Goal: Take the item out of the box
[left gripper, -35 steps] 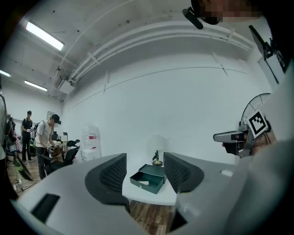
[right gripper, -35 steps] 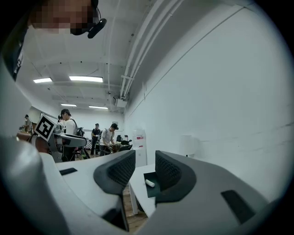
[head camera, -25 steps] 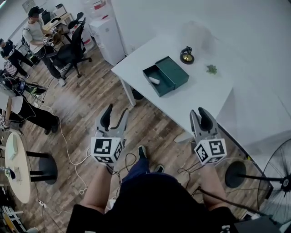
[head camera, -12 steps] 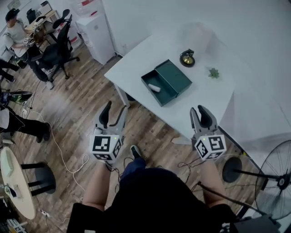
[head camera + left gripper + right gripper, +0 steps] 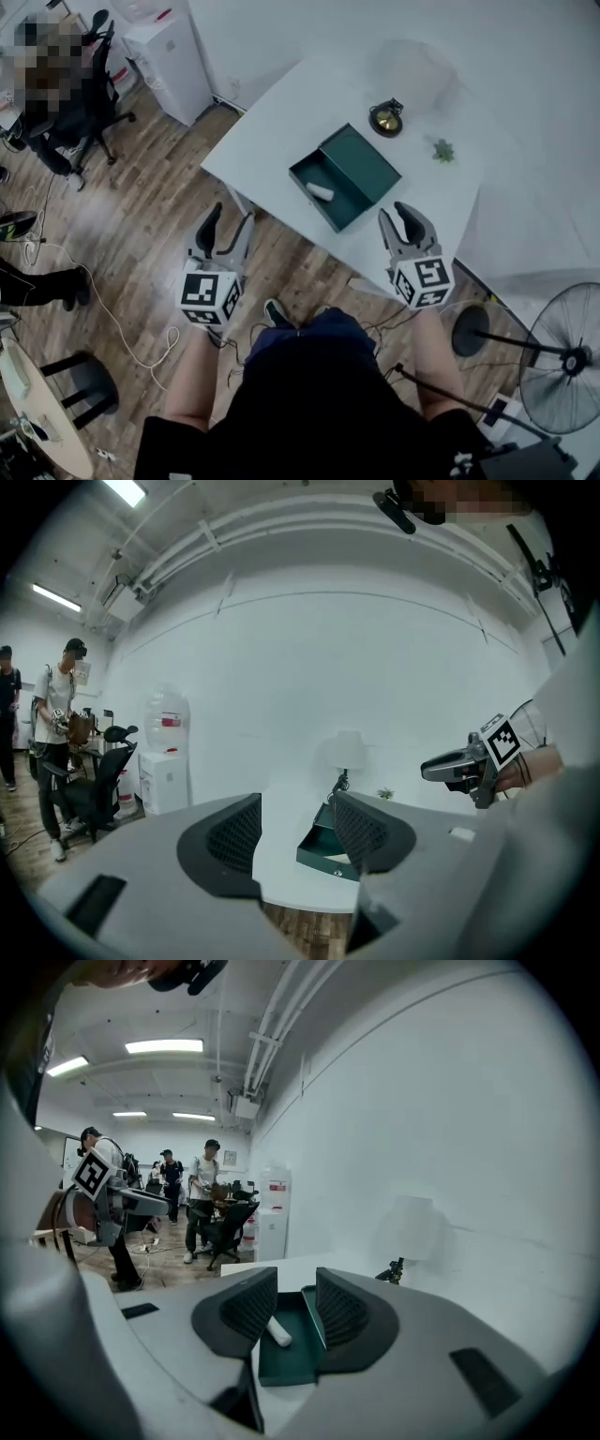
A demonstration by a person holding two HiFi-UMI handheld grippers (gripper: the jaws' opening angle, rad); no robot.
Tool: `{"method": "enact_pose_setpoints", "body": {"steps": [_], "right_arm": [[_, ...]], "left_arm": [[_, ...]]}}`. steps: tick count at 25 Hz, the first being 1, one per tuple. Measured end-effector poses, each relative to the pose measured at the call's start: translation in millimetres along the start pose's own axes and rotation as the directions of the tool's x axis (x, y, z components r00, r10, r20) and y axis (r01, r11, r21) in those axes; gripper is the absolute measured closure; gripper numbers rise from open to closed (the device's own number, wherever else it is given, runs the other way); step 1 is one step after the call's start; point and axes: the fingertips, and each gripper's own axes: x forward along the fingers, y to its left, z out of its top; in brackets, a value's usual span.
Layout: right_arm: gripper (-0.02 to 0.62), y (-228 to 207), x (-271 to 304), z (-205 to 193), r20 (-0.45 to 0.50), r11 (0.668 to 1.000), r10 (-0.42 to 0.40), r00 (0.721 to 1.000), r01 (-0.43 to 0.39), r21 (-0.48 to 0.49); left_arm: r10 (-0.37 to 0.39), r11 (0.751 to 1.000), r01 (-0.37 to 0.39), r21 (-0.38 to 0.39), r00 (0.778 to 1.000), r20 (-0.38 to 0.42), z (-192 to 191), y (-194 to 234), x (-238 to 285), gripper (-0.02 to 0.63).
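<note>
Left gripper (image 5: 228,223) nearer the rectangular green box (image 5: 361,167).

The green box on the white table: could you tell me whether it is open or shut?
Open: the green box has its interior exposed, and a small white item lies inside it.

The left gripper (image 5: 228,223) was held out ahead of the body on the person's left, pointing forward, with the bare left forearm (image 5: 190,380) extended behind it. Its jaws stood apart and gripped nothing. The right gripper (image 5: 403,223) was held about level with it and well apart on the right, behind it the bare right forearm (image 5: 429,361); its jaws were opening, with nothing between them.
</note>
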Motion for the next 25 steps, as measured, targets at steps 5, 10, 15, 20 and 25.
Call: {"method": "enact_pose_setpoints", "body": {"steps": [5, 10, 15, 20, 25], "right_arm": [[0.457, -4.4, 65.9, -32.8, -0.128, 0.992, 0.106, 0.986, -0.114, -0.054], [0.452, -7.3, 130.2, -75.8, -0.274, 0.954, 0.225, 0.935, -0.269, -0.135], [0.435, -4.5, 171.7, -126.1, -0.413, 0.894, 0.303, 0.859, -0.406, -0.189], [0.416, 7.6, 196.0, -156.7, -0.525, 0.818, 0.36, 0.771, -0.531, -0.22], [0.417, 19.0, 217.7, -175.5, -0.61, 0.775, 0.354, 0.709, -0.587, -0.232]], "left_arm": [[0.017, 1.0, -0.017, 0.002, 0.998, -0.054, -13.4, 11.3, 44.7, 0.37], [0.06, 0.997, -0.055, 0.045, 0.993, -0.105, -5.7, 17.2, 84.4, 0.371], [0.074, 0.997, -0.071, 0.021, 0.988, -0.137, -9.5, 14.8, 128.1, 0.373], [0.057, 0.998, -0.056, 0.013, 0.974, -0.217, -36.5, 11.3, 161.5, 0.374], [-0.032, 0.999, 0.029, -0.016, 0.962, -0.273, -56.5, 19.4, 195.1, 0.374]]}}
